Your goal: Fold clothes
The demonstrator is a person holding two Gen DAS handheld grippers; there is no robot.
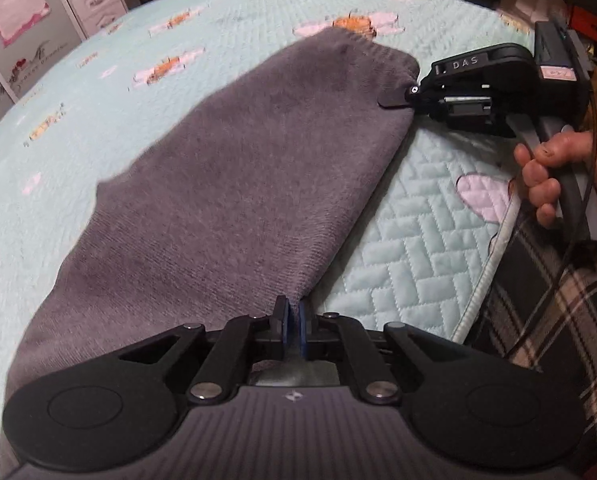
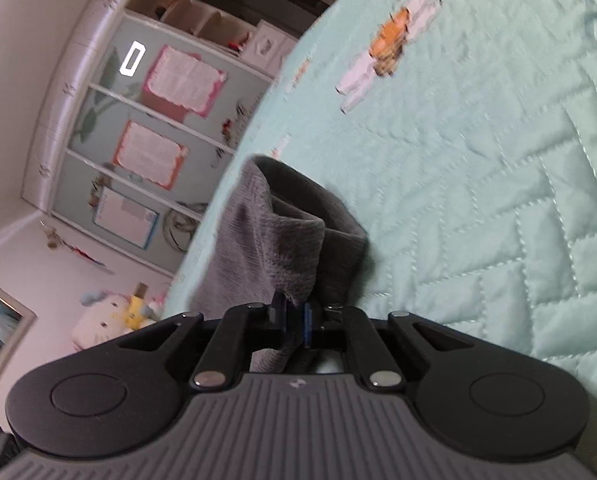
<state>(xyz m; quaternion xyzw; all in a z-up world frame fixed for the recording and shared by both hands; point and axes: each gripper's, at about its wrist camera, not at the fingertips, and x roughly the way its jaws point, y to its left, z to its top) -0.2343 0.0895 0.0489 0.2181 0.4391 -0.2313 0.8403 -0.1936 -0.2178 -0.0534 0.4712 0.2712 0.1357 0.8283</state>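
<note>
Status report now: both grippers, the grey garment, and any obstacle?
Left gripper shut on grey knit garment, near edge. Right gripper shut on its far corner. Garment lies on quilted bedspread. No obstacle seen.

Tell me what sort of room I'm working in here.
Likely a bedroom at home: the grey garment lies on a quilted mint bedspread, with a plush toy on the floor and cupboard doors bearing pinned-up papers.

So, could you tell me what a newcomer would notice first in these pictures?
A grey knitted garment lies across the pale green quilted bedspread. The left gripper pinches its near edge and the right gripper its far corner, both shut. A hand holds the right gripper's handle at the right edge.
</note>
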